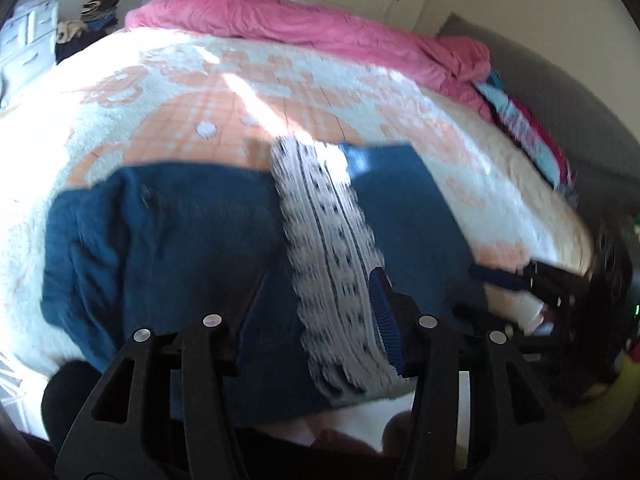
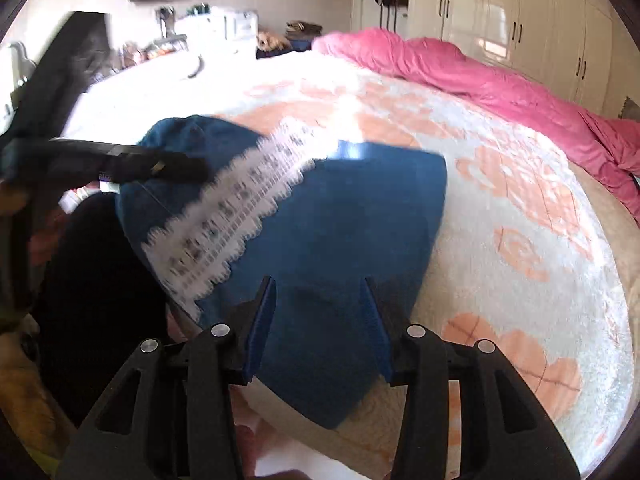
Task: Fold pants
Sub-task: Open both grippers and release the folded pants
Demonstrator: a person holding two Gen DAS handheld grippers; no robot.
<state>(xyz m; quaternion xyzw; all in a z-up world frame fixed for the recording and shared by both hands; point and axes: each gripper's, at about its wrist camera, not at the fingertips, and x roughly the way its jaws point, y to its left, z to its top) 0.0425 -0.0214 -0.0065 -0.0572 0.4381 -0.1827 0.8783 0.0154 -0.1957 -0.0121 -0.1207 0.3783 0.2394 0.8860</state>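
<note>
The dark blue pants (image 1: 180,248) lie folded on the bed near its front edge, with a white lace stripe (image 1: 328,248) running down them. They also show in the right wrist view (image 2: 344,232), stripe (image 2: 236,208) to the left. My left gripper (image 1: 316,312) is open just above the pants, its fingers either side of the stripe. My right gripper (image 2: 318,320) is open over the near end of the pants, holding nothing. The right gripper also shows in the left wrist view (image 1: 532,280), and the left gripper in the right wrist view (image 2: 160,168).
The bed carries a white and peach floral blanket (image 2: 520,220). A pink duvet (image 2: 460,72) is bunched along the far side. Striped clothes (image 1: 524,124) lie at the right edge. White wardrobes (image 2: 520,20) stand behind; a cluttered dresser (image 2: 224,28) is at the far left.
</note>
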